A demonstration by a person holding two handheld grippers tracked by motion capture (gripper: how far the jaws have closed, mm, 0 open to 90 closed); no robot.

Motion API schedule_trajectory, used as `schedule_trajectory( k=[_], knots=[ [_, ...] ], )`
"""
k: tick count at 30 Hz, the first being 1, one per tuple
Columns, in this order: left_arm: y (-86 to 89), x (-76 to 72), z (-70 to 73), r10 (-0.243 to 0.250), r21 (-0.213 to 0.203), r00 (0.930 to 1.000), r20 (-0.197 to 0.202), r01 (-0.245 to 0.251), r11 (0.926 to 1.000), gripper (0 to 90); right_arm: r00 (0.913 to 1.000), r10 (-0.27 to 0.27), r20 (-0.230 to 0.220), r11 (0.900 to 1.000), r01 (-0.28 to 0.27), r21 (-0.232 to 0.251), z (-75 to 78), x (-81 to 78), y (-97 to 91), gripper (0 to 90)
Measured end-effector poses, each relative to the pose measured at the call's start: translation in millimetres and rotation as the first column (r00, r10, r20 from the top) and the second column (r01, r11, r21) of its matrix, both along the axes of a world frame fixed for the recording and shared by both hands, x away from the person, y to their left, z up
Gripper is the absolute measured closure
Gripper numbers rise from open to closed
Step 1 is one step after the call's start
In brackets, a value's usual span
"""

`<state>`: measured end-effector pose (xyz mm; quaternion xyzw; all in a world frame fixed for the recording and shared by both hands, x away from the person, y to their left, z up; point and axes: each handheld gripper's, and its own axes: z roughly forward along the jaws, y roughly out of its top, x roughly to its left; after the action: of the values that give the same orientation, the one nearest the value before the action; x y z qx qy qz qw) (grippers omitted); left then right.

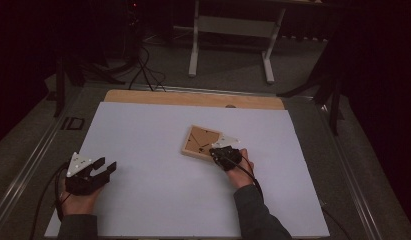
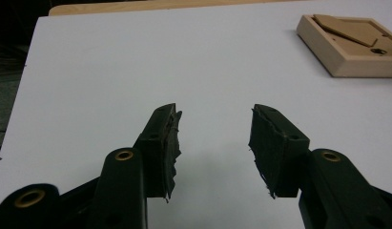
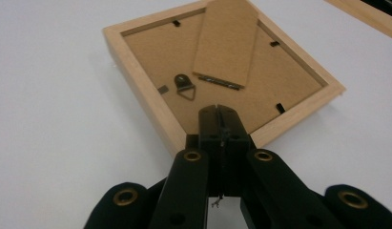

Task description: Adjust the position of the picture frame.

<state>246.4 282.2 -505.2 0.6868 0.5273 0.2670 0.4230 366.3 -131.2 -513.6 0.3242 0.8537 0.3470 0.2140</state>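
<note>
1. You are working on the picture frame (image 1: 202,142), which is lying back-side up on the white worktop (image 1: 158,190), a little right of centre, at about 1 o'clock from the worktop's middle in the high view.
2. Your right tool (image 3: 221,110) is clenched with nothing between its jaws, and its tip is hovering over or touching the frame's near corner; I cannot tell which.
3. Your left tool (image 2: 213,138) is sitting released and empty on the worktop at about 8 o'clock, well apart from the frame.
4. Judging progress: the backing board (image 3: 222,95) is sitting inside the frame, and the small black tabs (image 3: 177,23) around it are looking untouched, so the work on the back appears barely started.
5. The frame is roughly square, so it has no clear long axis; it is lying turned like a diamond, corners toward 12 and 6 o'clock in the right gripper view.
6. The stand flap (image 3: 227,40) is giving the direction: its long axis is running from the middle toward roughly 12 o'clock in that view, beside the hanging ring (image 3: 185,86).
</note>
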Motion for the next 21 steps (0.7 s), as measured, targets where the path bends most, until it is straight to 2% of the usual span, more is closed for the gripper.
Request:
schedule_trajectory(
  k=[10,21],
  knots=[
    [-0.4,-0.7,0.5,-0.001,0.004,1.0000,0.008,0.001,1.0000,52.2,0.9998,-0.009,0.016,0.9992,0.009,-0.039,1.3,-8.7,-18.6,89.8],
    [-0.5,-1.4,1.0,0.002,0.002,0.9998,0.018,-0.002,1.0000,52.2,0.9980,-0.059,0.023,0.9963,0.060,-0.061,2.2,-5.0,-40.5,89.8]
  ],
)
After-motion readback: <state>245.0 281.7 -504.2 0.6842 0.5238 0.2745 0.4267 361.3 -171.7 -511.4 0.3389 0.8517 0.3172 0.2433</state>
